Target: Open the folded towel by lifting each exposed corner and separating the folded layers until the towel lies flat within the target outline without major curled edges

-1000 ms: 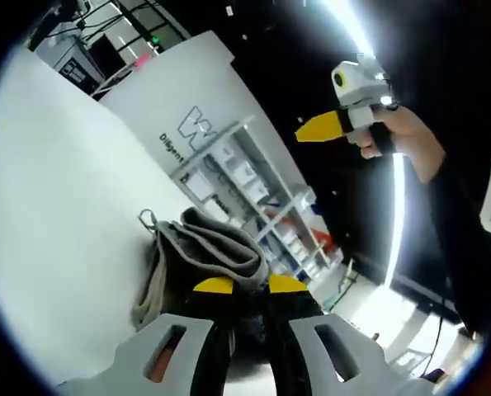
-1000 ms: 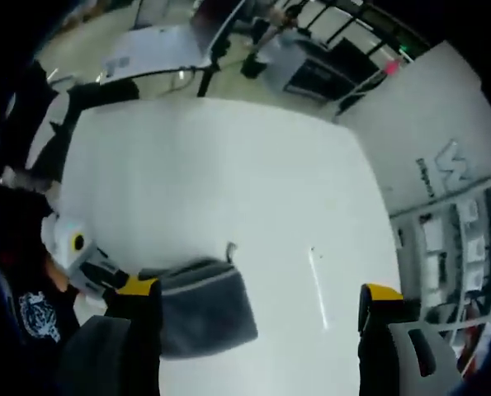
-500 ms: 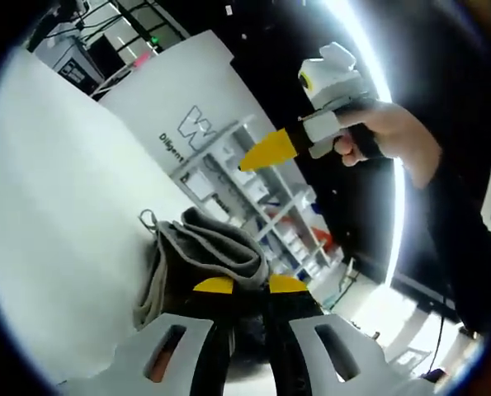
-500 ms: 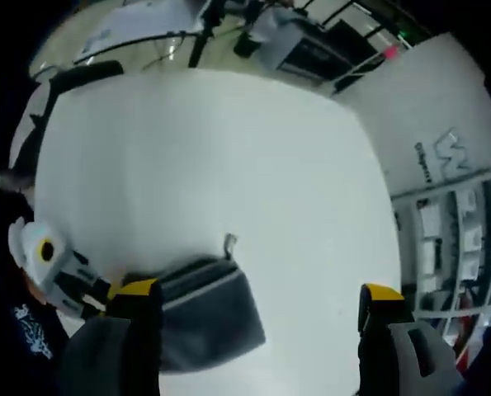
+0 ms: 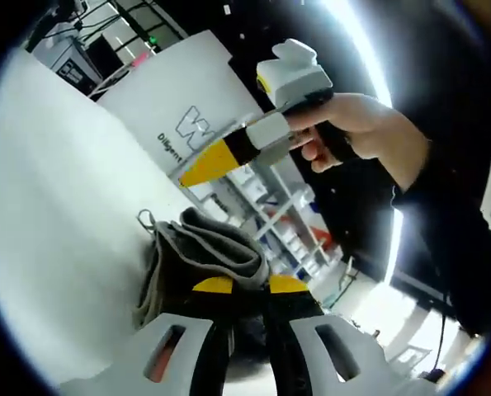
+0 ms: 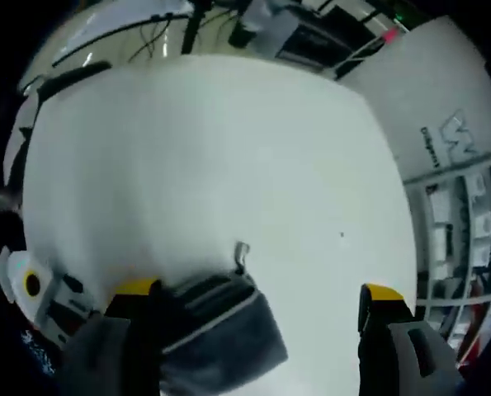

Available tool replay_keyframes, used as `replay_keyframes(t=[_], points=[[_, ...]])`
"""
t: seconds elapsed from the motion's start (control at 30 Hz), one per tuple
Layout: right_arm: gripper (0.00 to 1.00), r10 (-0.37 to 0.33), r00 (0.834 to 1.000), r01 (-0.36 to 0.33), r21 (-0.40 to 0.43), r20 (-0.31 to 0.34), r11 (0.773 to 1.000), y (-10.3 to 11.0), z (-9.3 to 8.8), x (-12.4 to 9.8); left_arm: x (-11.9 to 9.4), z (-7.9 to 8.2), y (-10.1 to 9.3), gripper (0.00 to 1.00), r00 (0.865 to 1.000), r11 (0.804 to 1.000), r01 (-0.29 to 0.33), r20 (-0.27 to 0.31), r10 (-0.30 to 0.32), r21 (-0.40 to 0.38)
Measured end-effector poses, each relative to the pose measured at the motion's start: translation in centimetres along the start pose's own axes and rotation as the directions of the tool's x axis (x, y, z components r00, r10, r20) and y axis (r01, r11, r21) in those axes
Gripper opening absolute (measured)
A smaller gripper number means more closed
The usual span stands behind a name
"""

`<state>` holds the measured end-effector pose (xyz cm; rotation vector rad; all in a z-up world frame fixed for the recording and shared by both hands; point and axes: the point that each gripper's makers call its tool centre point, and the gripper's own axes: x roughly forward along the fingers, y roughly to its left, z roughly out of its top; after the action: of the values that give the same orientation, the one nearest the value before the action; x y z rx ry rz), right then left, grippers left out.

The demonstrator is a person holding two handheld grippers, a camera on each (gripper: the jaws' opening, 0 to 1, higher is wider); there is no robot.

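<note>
The grey towel (image 5: pixel 200 252) lies folded in a thick stack on the white table (image 6: pixel 212 157) (hanging loop outward), so unfolding looks barely begun. The left gripper (image 5: pixel 251 285) is clamped on its near edge; the right gripper (image 6: pixel 257 301), jaws wide apart, hovers above

Left gripper view: near edge of the folded grey towel (image 5: pixel 204 256) hidden behind the left gripper (image 5: pixel 251 285); the pinch point itself can't be seen. Right gripper (image 5: pixel 228 153) is partly covered by the person's hand (image 5: pixel 352 136); only one of its fingers shows, so its jaw gap can't be told. Right gripper view: towel (image 6: pixel 228 330) blurred, its lower part cut off by the picture's edge and its left end behind one of the fingers (image 6: pixel 138 318). Lettering on the white panel (image 6: pixel 451 140) too small to read.
</note>
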<state>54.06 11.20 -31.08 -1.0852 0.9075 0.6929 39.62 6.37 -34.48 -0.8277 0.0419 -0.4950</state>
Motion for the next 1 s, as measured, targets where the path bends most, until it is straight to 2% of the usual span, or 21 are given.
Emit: replay_keyframes(t=[0.07,0.4,0.6,0.83,1.0], points=[[0.99,-0.050,0.998,0.048,-0.045,-0.032,0.998,-0.6,-0.1,0.3,0.0,0.0,0.1,0.10,1.000,1.000,-0.004,-0.002,0.004,0.002],[0.99,-0.063,0.998,0.063,0.008,-0.007,0.998,0.2,0.0,0.6,-0.2,0.1,0.2,0.11,1.000,1.000,-0.002,-0.002,0.002,0.003],[1.00,-0.068,0.997,0.069,0.007,-0.033,0.998,0.8,-1.2,0.8,-0.3,0.1,0.1,0.11,1.000,1.000,-0.001,-0.004,0.002,0.005],[1.00,-0.044,0.996,0.049,0.068,-0.078,0.996,1.2,-3.8,2.8,-0.3,0.0,0.1,0.11,1.000,1.000,0.000,-0.006,0.000,0.007],[1.00,-0.045,0.995,0.050,0.049,-0.084,0.998,2.5,-4.1,3.2,-0.3,-0.1,0.0,0.11,1.000,1.000,0.000,-0.008,0.000,0.012]])
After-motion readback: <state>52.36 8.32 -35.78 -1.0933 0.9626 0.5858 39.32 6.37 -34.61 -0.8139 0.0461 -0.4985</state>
